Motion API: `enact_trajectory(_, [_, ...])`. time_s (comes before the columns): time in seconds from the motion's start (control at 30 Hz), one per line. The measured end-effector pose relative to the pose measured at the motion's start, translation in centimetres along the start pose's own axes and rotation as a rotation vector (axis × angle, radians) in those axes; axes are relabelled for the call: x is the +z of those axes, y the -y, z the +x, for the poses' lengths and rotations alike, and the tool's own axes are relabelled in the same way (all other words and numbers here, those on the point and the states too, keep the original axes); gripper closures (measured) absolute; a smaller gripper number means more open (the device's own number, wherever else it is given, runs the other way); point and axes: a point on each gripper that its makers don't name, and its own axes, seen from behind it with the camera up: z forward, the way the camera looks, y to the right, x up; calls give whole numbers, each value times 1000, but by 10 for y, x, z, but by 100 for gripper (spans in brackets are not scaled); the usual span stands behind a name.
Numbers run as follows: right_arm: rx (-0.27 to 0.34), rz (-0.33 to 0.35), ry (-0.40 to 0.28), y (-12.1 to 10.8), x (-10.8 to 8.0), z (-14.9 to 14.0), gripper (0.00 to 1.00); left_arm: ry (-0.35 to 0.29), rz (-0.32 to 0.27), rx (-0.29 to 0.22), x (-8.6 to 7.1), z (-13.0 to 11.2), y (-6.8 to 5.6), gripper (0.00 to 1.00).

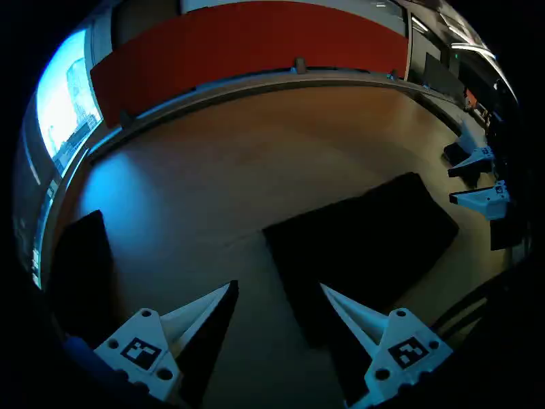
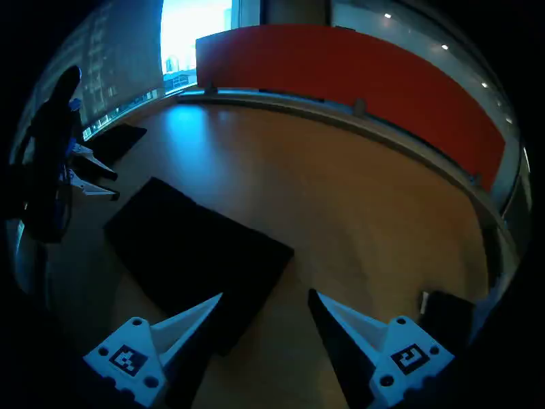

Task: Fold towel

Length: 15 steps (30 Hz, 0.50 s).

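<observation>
Dark rectangular towel [image 1: 361,238] lies flat on smooth wooden surface [image 1: 225,163]; left gripper [image 1: 278,285] and right gripper [image 2: 266,293] hover, jaws apart.

Black towel [image 1: 361,242], tan wooden table [image 1: 225,177], red partition [image 1: 252,48].

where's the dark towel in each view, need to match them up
Left gripper view: the towel lies flat on the table, right of centre.
Right gripper view: the towel lies left of centre, low in the picture.
Shared landmark: the red panel behind the table's far edge.
</observation>
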Motion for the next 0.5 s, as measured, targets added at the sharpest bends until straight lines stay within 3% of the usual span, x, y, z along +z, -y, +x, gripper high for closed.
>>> enact_trajectory(0.5, [15,17,23,16,-23,-28,13,26,0,-44,-22,-38,-14,23])
